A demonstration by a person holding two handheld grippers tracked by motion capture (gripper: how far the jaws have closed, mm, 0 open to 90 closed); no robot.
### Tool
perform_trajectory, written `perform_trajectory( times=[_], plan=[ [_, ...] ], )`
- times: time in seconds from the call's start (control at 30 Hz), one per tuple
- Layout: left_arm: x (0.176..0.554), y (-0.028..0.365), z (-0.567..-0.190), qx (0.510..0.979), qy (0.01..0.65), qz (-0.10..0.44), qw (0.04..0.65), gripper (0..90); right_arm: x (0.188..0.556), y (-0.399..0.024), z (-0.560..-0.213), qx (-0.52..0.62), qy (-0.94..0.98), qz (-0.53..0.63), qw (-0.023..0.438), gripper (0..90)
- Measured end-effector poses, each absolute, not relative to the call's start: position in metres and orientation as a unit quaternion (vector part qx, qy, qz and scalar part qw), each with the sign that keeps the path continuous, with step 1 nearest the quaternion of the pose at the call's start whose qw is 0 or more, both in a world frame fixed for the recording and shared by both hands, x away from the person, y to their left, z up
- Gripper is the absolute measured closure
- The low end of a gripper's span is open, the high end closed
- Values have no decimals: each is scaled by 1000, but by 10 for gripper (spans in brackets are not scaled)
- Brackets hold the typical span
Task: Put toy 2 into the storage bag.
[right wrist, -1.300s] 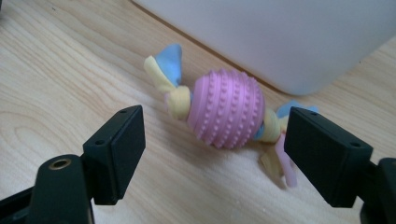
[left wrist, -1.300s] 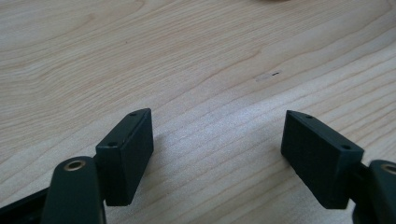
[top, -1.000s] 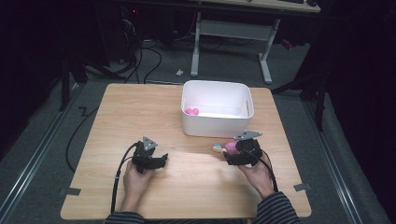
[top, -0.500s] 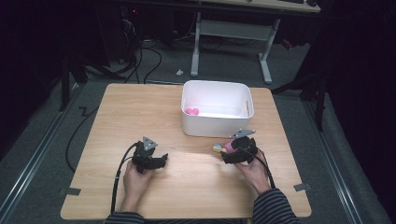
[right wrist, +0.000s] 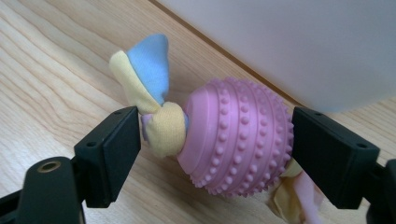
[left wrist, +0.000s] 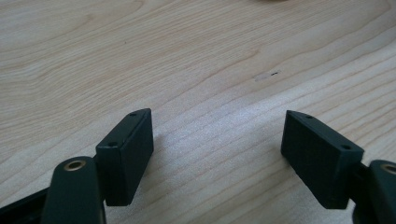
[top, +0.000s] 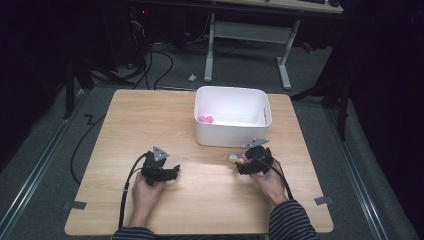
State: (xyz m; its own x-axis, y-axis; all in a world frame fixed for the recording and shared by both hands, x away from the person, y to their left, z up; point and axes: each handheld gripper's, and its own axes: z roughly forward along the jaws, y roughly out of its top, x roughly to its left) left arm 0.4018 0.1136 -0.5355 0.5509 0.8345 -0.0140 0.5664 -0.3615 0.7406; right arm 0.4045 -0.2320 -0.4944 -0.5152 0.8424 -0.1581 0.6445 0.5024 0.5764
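Pink studded ball (right wrist: 236, 135) on the wooden table (top: 150, 115): right fingers just closing around it, left fingers apart.

No readable text, labels, brands, numbers or signs anywhere. White bin (top: 233, 131) on the table (top: 150, 120): plain walls, no print. Pink knobbed ball toy (right wrist: 236, 137): raised dots only, no lettering. Tool jaws in both gripper views: bare black, screw holes only. Grey three-cornered plates on the tools: blank as far as can be told. Background desk and cables too dark to read.
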Motion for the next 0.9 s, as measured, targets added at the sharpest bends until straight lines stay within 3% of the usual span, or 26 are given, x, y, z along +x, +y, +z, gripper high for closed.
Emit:
perform_trajectory(
  times=[0.9],
  plan=[
    [402,114,-536,804,436,186,360,260,393,-228,-493,415,851,204,249,237]
  ],
)
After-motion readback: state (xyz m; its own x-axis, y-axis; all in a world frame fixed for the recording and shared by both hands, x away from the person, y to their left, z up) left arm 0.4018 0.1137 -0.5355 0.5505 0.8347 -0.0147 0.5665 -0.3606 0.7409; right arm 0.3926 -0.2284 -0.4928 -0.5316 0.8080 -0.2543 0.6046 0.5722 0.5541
